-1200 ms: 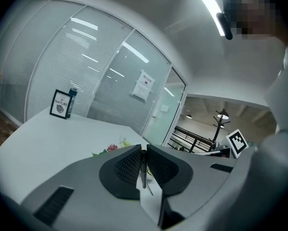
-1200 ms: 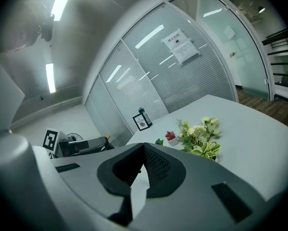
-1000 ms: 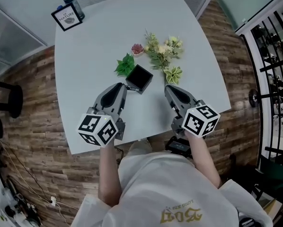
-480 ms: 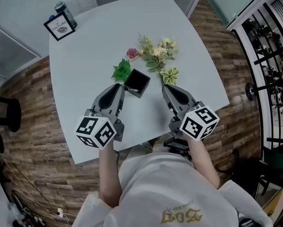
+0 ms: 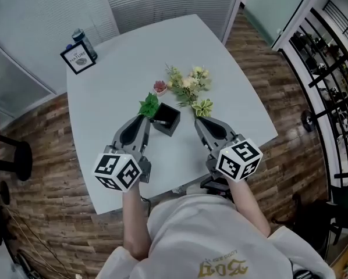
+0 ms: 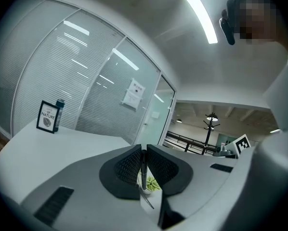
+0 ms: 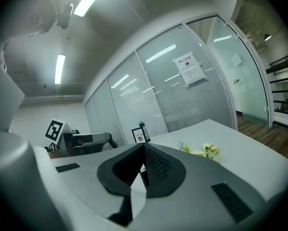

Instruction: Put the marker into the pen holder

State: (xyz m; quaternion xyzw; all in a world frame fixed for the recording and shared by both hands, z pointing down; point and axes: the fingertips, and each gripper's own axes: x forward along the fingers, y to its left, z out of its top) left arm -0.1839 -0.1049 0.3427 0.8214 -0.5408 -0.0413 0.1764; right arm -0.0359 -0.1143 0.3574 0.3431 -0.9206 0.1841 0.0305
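The black square pen holder stands on the white table, near its front. My left gripper lies just left of the holder and is shut on a thin dark marker, held upright between the pads. In the head view the marker's end pokes over the holder's left rim. My right gripper hovers to the right of the holder, apart from it, its jaws pressed together with nothing between them. The right gripper view shows the left gripper off to the side.
Artificial flowers and green leaves lie just behind the holder. A framed card and a dark can stand at the far left corner. The table's front edge runs beneath both grippers, with wood floor around.
The head view has drifted, so the table sits lower and farther. Both grippers keep their places beside the holder; the left one has edged slightly closer to its rim.
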